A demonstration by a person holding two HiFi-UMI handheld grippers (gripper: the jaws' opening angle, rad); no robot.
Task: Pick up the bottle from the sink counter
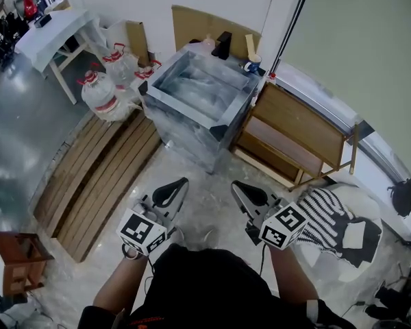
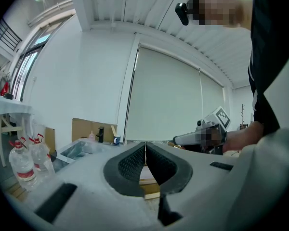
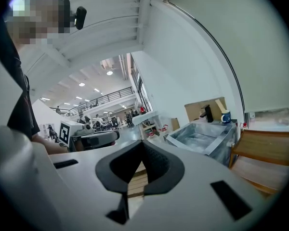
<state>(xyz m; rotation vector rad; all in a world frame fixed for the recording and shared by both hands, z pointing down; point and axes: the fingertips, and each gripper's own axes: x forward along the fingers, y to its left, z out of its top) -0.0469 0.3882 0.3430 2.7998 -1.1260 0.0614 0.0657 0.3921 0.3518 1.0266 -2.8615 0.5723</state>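
- Nothing of the pick-up is done yet. The small pale pink bottle (image 1: 207,42) stands untouched at the back edge of the steel sink unit's tabletop (image 1: 183,110), just beside the black faucet (image 1: 222,44).
- My left gripper (image 1: 180,184) has its jaws pressed together with nothing between them.
- My right gripper (image 1: 238,186) is closed and empty too.
- Both hang over the floor, well apart from the sink. As I judge it, the approach, opening, grasp and lift all remain.

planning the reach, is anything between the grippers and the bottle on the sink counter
No obstacle on the floor ahead of the left gripper or right gripper. The bottle stands on the sink's far rim, so the basin lies between; the black faucet stands just beside it.
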